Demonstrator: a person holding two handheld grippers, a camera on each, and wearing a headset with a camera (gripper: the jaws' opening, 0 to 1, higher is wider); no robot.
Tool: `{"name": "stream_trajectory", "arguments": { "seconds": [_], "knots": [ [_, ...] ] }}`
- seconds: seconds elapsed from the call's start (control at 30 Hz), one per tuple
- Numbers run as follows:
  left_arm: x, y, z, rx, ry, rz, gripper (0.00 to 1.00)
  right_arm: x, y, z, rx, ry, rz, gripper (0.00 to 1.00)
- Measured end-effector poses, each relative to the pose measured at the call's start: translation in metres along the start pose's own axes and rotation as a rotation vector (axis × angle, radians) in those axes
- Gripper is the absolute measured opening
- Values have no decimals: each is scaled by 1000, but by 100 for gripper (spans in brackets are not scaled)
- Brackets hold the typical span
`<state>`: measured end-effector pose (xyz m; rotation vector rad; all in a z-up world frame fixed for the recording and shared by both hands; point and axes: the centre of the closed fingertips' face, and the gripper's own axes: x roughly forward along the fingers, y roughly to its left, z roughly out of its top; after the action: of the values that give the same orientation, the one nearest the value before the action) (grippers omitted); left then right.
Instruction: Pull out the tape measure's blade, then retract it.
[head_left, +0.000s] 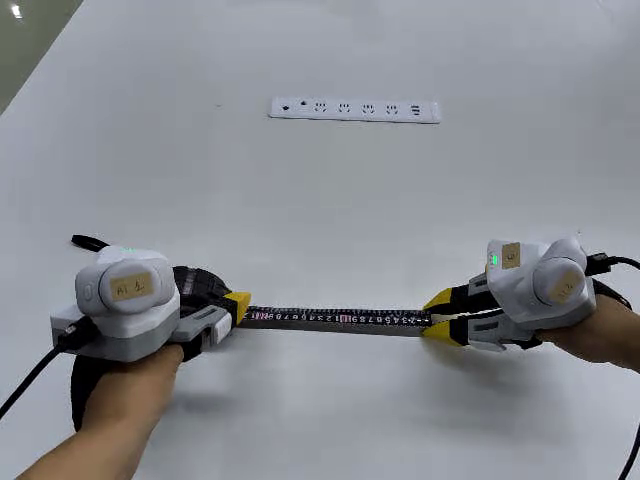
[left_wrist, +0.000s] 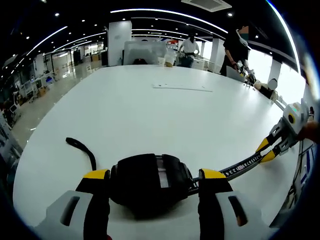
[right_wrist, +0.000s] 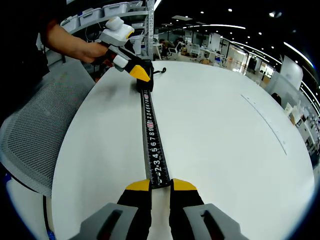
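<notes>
- Tape measure (head_left: 205, 292) near the front edge of the table (head_left: 300, 200); long axis runs left-right across the head view, case at left, free end pointing right.
- Blade (head_left: 335, 319) pulled out straight between the two grippers, low over the table, numbered face up.
- Case (left_wrist: 150, 180) black, rounded; blade dark with pale numerals, counting up from the free end toward the case.
- Left gripper (head_left: 237, 305): yellow-tipped jaws clamped on the case, one each side.
- Right gripper (right_wrist: 160, 186): jaws pinched together on the blade's free end.
- Black wrist strap (left_wrist: 82, 149) lies loose on the table behind the case.
- Table white, matte; white power strip (head_left: 354, 110) farther back, well apart from the tape.
- Room: open workshop, ceiling light strips, people (left_wrist: 189, 46) standing in the background, grey mesh chair (right_wrist: 30, 135) beside the table.
</notes>
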<state>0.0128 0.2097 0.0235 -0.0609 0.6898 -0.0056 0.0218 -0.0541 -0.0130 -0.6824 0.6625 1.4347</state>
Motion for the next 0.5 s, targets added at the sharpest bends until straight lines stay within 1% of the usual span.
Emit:
{"name": "stream_trajectory", "arguments": {
  "seconds": [0.17, 0.3, 0.5],
  "knots": [
    [1, 4, -1, -8, 7, 18, 62, 0, 0, 0, -1, -2, -1, 9],
    [4, 4, -1, -7, 10, 29, 63, 0, 0, 0, 0, -1, -4, 9],
    [4, 4, -2, -10, 15, 32, 63, 0, 0, 0, 1, -2, -7, 8]
  ]
}}
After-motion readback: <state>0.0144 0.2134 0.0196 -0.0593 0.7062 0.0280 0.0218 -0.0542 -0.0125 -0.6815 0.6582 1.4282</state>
